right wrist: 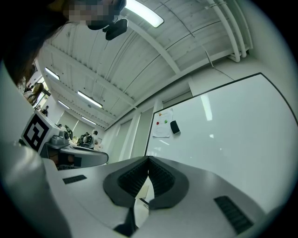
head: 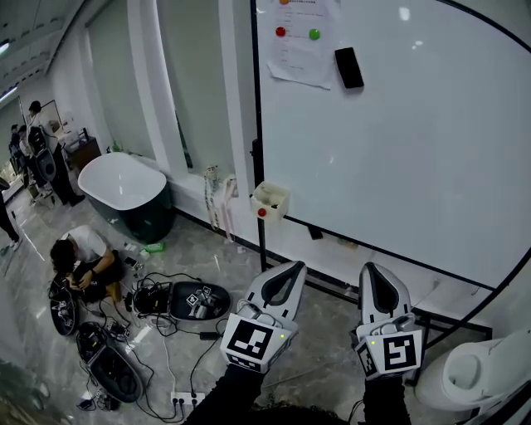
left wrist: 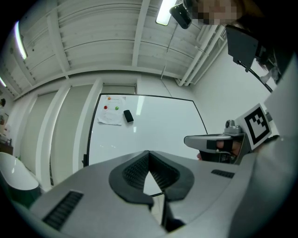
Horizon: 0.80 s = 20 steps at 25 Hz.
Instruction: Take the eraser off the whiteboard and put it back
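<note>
Stone-look floor, littered with cables and gear; a person crouches near a white bathtub at left. Whiteboard stands on a frame ahead. Eraser sits high on it, just beside a posted sheet. It clings unsupported, so presumably magnetic. Left gripper and right gripper are held low, side by side, aimed at the board. Both have jaws fully closed on nothing, well apart from the eraser. Judgement: approach stage; one must open before any grasp.

ceiling lights glare on whiteboard; warped edges seemingly dim.
</note>
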### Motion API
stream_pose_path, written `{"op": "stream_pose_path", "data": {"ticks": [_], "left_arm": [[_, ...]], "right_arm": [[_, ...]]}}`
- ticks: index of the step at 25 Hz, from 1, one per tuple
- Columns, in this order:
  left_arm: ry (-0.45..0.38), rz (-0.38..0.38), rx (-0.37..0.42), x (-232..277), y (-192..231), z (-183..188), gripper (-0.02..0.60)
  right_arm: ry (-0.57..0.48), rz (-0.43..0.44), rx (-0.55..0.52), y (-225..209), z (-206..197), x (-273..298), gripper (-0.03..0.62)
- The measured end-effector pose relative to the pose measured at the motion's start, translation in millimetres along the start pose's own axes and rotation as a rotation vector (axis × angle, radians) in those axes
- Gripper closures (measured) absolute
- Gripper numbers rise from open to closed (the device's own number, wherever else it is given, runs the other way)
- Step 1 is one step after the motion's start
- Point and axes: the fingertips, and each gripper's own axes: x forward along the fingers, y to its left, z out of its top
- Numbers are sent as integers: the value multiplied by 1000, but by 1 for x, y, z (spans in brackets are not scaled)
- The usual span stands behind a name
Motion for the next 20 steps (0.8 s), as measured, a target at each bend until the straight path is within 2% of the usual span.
{"op": "stream_pose_path", "data": {"ticks": [11,20], "left_arm": [[-6,-25,15,44,9,-6,575],[-4,-19,14,59,30,-10,575]], "right_arm": [[-28,-21,9,-38,-13,42,586],[-30,11,-11,-32,-17,69,586]]}}
